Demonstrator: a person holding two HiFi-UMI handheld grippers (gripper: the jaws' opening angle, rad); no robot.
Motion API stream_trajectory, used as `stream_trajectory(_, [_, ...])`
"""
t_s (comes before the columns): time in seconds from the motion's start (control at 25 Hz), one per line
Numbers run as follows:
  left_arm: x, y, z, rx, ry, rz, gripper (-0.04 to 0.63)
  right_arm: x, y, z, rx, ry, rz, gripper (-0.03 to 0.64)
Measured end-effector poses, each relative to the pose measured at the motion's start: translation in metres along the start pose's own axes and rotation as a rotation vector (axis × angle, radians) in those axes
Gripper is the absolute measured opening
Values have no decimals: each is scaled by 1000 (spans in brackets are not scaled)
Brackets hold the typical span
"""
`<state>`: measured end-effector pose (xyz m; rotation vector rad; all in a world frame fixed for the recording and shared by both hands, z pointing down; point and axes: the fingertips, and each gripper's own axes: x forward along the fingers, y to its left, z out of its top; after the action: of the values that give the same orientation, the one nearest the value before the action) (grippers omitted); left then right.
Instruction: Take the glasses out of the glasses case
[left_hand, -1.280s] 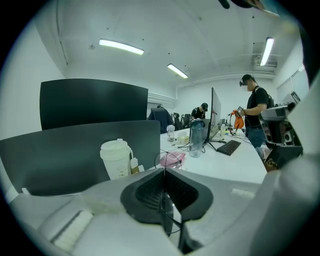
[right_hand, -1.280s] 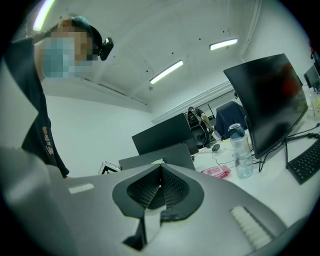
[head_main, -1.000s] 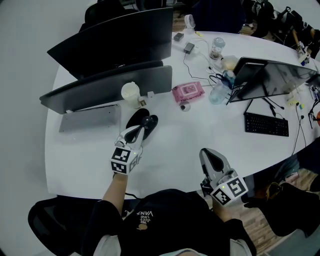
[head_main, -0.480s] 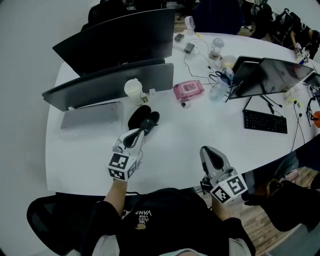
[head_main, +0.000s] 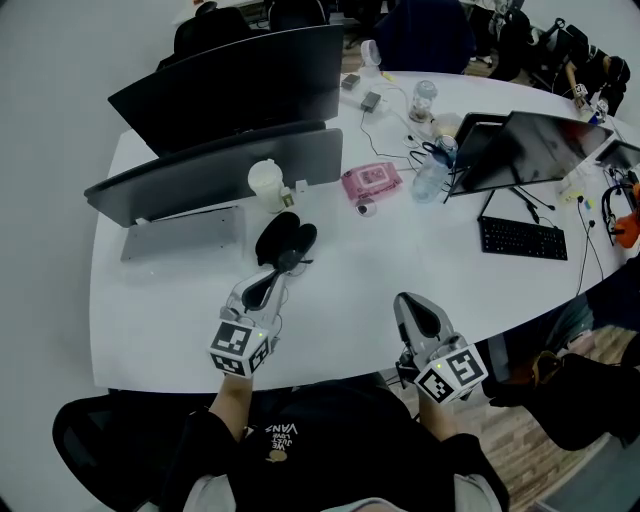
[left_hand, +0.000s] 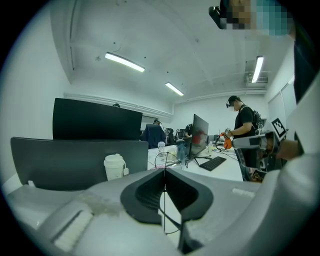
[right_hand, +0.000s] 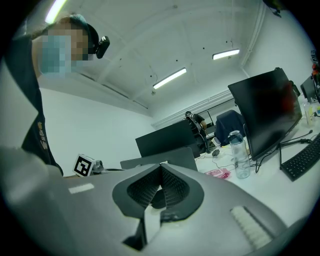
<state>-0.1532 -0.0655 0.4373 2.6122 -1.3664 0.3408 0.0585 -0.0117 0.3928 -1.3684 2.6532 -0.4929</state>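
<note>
A white rounded table (head_main: 330, 290) is seen from above, with a person seated at its near edge holding a two-jaw gripper in each hand. The left gripper (head_main: 287, 264) reaches toward the middle of the table. Its jaws are closed together at the tips, pinching a thin dark wire that looks like the frame of the wire-rimmed glasses (left_hand: 169, 218). Just beyond its tips lies the black oval glasses case (head_main: 280, 235), open into two lobes. The right gripper (head_main: 405, 300) rests near the near edge, right of centre, well apart from the case. Its jaws are pressed shut with nothing between them. Behind the case, toward the far left corner, stand two dark monitors (head_main: 215, 175), a flat grey slab (head_main: 180, 232) and a white lidded paper cup (head_main: 265, 183). To the case's right along the far side are a pink wipes pack (head_main: 372, 181) and a clear plastic bottle (head_main: 432, 180). Near the right edge are a third tilted monitor (head_main: 530, 150) and a black keyboard (head_main: 522, 238).
</note>
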Motion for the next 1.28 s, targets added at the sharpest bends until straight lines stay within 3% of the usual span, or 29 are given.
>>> stream_trajectory(0.6, [-45, -2, 3, -32, -50, -12, 9, -2, 25, -14, -21, 9, -13, 2])
stream_trajectory(1.28, [-58, -4, -2, -52, -59, -27, 9, 5, 34, -24, -82, 57, -33, 0])
